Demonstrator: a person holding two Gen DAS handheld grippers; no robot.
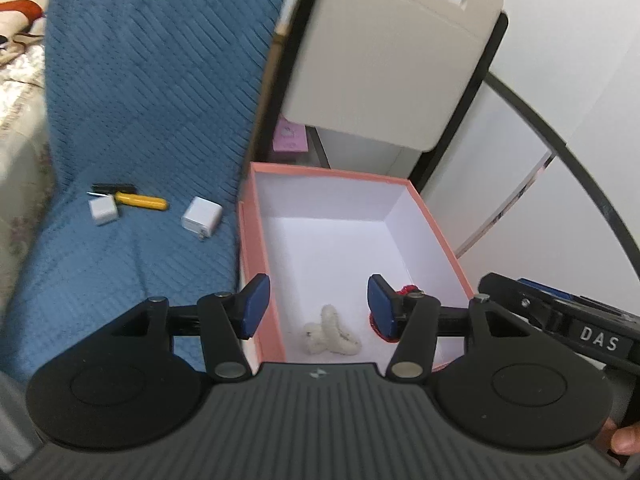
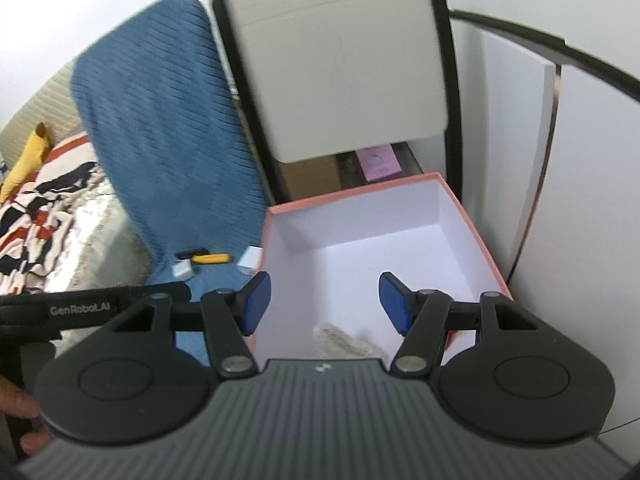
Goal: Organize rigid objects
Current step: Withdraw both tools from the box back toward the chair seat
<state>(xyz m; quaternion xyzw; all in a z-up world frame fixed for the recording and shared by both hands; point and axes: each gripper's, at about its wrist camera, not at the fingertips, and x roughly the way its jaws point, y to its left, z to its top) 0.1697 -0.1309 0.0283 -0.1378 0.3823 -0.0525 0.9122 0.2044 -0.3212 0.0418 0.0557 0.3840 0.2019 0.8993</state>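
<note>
A pink box (image 1: 246,224) with a white inside stands beside the blue blanket (image 1: 140,80); it also shows in the right wrist view (image 2: 472,216). Inside lie a cream fuzzy item (image 1: 332,332) and a red item (image 1: 406,290), partly hidden behind a finger. On the blanket lie two white chargers (image 1: 202,218) (image 1: 103,209), a yellow-handled tool (image 1: 140,201) and a black item (image 1: 114,188). My left gripper (image 1: 318,306) is open and empty over the box's near end. My right gripper (image 2: 324,302) is open and empty over the box too.
A beige chair back (image 1: 384,52) stands behind the box, with a purple note (image 1: 290,138) below it. White cabinet panels (image 2: 580,160) are on the right. A bed with patterned covers (image 2: 40,216) and a yellow plush (image 2: 28,156) lies at the left.
</note>
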